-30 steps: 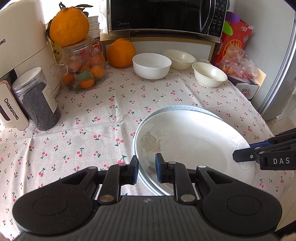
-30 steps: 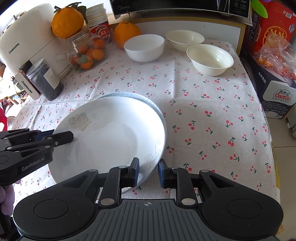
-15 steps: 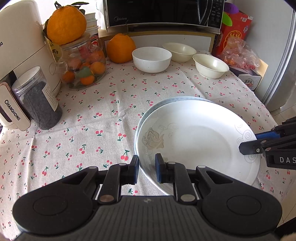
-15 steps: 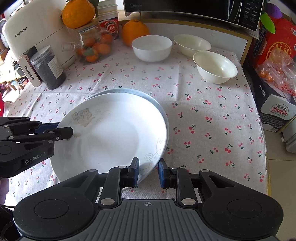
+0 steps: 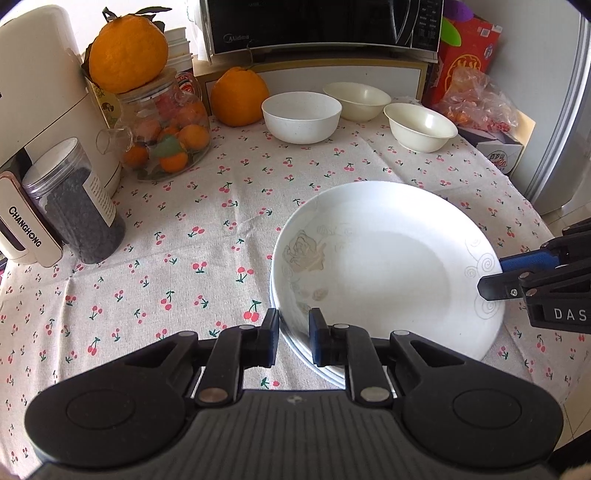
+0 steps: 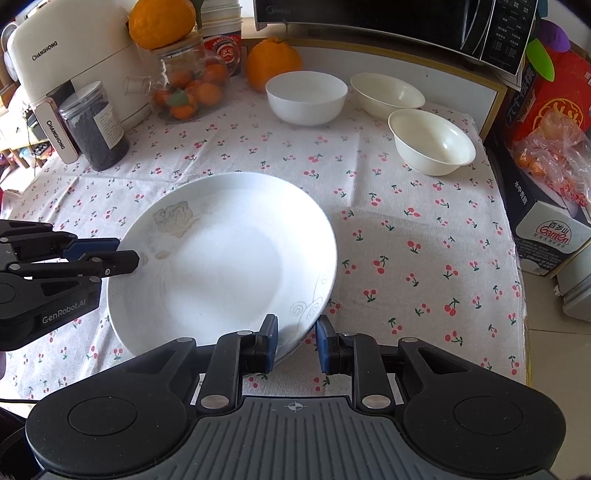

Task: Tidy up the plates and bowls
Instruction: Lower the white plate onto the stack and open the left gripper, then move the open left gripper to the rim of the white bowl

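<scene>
A white plate with a faint rose print [image 5: 388,266] lies on top of a second plate whose rim [image 5: 314,363] peeks out below it, on the cherry-print cloth. It also shows in the right wrist view [image 6: 221,266]. My left gripper [image 5: 293,334] has its jaws set around the stack's near-left rim. My right gripper [image 6: 295,338] has its jaws set around the opposite rim with a small gap. Three empty bowls stand at the back: a white one [image 5: 301,116] and two cream ones [image 5: 356,99] [image 5: 421,125].
A jar of dark grains [image 5: 79,201], a glass jar of oranges [image 5: 166,136], a loose orange [image 5: 240,96], a white appliance [image 5: 40,92] and a microwave [image 5: 321,26] line the left and back. Boxes and a fruit bag [image 6: 550,155] stand right of the table edge.
The upper plate has slid over the lower one; the lower plate's far rim, visible before, is now covered. Both grippers have stayed at the rims; the right jaws look slightly wider.
</scene>
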`<control>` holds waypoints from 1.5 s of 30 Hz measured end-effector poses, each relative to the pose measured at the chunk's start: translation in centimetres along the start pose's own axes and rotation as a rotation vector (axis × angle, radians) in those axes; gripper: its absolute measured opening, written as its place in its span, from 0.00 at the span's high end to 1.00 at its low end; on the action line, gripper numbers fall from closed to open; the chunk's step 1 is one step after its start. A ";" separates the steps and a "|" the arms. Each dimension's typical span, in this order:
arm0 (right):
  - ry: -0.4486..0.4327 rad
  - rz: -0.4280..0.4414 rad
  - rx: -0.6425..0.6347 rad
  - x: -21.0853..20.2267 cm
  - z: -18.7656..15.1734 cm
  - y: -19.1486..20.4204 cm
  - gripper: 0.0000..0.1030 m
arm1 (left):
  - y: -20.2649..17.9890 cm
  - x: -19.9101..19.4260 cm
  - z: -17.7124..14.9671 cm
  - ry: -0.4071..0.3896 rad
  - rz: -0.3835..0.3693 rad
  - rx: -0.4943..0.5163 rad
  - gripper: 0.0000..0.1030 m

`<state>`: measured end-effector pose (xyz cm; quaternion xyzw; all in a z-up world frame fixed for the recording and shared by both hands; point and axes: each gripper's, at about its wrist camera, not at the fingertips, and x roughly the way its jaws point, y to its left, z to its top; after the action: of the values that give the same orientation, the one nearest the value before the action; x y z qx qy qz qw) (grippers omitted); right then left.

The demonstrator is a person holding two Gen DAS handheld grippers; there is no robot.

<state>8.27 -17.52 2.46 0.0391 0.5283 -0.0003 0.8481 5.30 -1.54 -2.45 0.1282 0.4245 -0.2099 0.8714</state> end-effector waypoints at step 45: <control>-0.228 0.018 0.162 -3.5 4.2 -6.5 0.15 | -0.3 -0.8 5.1 -0.037 0.014 -0.051 0.02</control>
<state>10.25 -24.44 7.04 0.1119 0.4262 -0.0397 0.8968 8.24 -3.69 1.25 0.1051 0.4126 -0.1956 0.8834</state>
